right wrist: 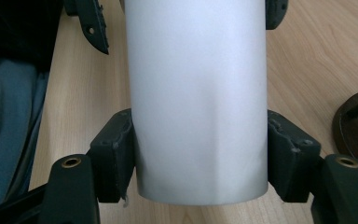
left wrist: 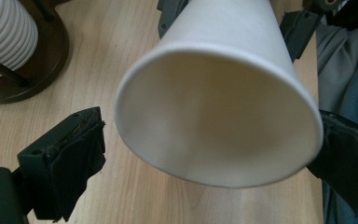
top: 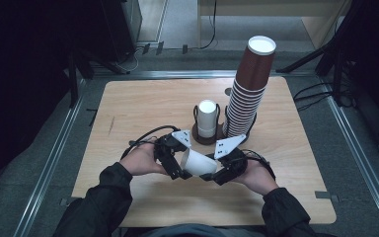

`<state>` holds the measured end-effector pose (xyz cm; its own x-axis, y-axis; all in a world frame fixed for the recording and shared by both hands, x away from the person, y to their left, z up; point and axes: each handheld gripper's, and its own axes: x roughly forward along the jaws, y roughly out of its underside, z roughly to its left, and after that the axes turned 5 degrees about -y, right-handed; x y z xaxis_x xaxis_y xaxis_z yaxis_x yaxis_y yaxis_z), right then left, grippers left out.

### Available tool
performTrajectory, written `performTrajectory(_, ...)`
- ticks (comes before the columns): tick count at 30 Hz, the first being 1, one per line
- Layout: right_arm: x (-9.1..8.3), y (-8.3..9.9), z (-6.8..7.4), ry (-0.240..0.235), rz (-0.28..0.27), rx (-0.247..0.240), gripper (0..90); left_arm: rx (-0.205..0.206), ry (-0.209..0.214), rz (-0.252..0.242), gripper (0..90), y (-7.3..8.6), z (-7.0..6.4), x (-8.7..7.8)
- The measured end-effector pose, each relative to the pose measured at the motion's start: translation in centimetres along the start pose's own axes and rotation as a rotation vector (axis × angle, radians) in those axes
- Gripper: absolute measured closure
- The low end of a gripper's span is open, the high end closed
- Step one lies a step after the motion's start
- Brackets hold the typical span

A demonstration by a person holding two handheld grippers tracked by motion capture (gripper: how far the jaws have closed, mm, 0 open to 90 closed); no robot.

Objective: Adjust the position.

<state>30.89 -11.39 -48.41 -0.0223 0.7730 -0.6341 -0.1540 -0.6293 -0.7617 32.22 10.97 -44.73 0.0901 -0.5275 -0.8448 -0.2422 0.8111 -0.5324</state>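
Cup (right wrist: 196,98) clamped in right tool (right wrist: 200,163) — rim facing left tool (left wrist: 205,149).

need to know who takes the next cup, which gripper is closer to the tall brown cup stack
Right. The right gripper sits just in front of the brown cup stack, clamped on the white cup; the left gripper is farther to its left, jaws open around that cup's rim.
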Motion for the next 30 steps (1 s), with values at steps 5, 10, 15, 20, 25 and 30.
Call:
performTrajectory(5,-0.4,-0.1,0.0,-0.009,-0.037,0.002,34.0,-0.041,0.014,-0.044,1.6,0.6,0.1,-0.4)
performTrajectory(10,-0.8,-0.1,0.0,-0.042,-0.097,0.004,33.9,-0.071,0.044,-0.091,1.6,1.1,0.1,-0.8)
performTrajectory(15,-0.9,-0.1,-0.1,-0.048,-0.107,0.009,33.8,-0.089,0.053,-0.137,1.8,1.0,-0.1,-0.9)
performTrajectory(20,-0.9,-0.2,0.0,-0.057,-0.119,0.007,33.8,-0.097,0.038,-0.198,9.3,0.9,-0.3,-1.0)
performTrajectory(25,-0.9,-0.4,0.0,-0.07,-0.138,0.007,33.8,-0.114,0.067,-0.232,13.8,0.8,-0.3,-1.0)
performTrajectory(30,-0.9,-0.4,0.1,-0.074,-0.141,0.009,34.0,-0.089,0.075,-0.241,22.0,0.7,-0.4,-1.2)
